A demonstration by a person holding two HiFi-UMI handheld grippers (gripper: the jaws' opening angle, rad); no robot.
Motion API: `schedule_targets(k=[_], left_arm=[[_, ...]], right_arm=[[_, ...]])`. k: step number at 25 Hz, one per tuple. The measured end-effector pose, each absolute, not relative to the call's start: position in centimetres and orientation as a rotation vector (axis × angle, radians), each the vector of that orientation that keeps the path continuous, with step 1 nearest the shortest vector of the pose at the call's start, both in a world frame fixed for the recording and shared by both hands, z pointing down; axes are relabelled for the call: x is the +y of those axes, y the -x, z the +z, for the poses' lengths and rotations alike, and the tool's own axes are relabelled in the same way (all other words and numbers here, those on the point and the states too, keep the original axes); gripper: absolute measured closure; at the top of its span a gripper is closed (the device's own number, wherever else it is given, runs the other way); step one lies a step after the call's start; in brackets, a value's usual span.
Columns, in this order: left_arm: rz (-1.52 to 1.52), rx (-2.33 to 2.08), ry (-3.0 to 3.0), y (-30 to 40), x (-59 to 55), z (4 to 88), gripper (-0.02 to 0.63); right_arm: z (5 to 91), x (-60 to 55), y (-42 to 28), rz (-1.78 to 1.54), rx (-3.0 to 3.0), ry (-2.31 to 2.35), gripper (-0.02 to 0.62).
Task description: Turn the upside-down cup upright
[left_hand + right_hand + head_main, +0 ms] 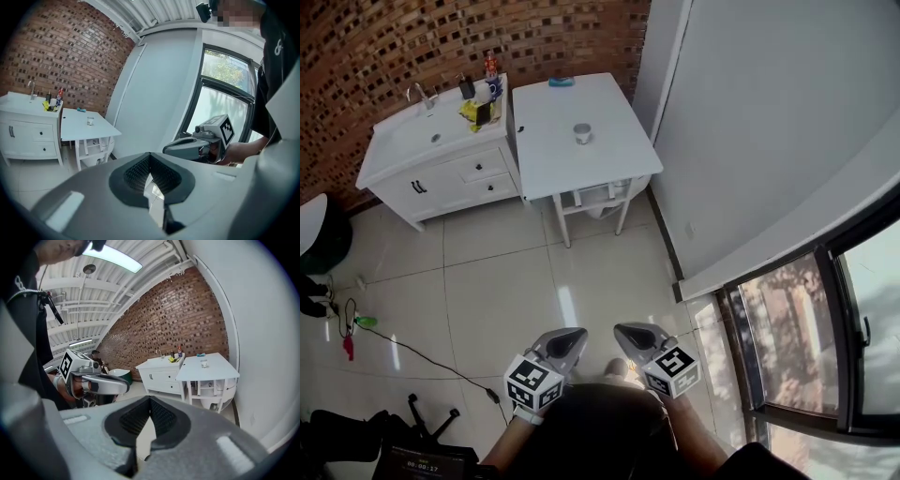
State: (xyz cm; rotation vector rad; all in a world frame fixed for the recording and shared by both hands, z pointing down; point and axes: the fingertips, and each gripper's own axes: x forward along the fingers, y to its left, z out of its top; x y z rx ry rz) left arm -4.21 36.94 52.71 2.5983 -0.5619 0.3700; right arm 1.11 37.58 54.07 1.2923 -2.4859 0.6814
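Note:
A small greyish cup stands alone near the middle of a white table at the far side of the room. It shows tiny in the left gripper view and in the right gripper view; which way up it stands is too small to tell. Both grippers are low in the head view, far from the table, over the tiled floor. My left gripper is shut with nothing in it. My right gripper is shut and empty too. Each gripper shows in the other's view.
A white vanity with a sink, tap and several bottles stands left of the table against the brick wall. A teal object lies at the table's far edge. A cable crosses the floor at the left. A window is at the right.

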Motion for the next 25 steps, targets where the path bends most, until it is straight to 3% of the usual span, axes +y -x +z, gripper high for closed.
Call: schedule_targets(k=[25], left_arm=[[0.316, -0.586, -2.623, 4.6, 37.4, 51.7, 0.591]], right_arm=[[52.8, 38.2, 0.2, 0.634, -2.519, -1.264, 0.603]])
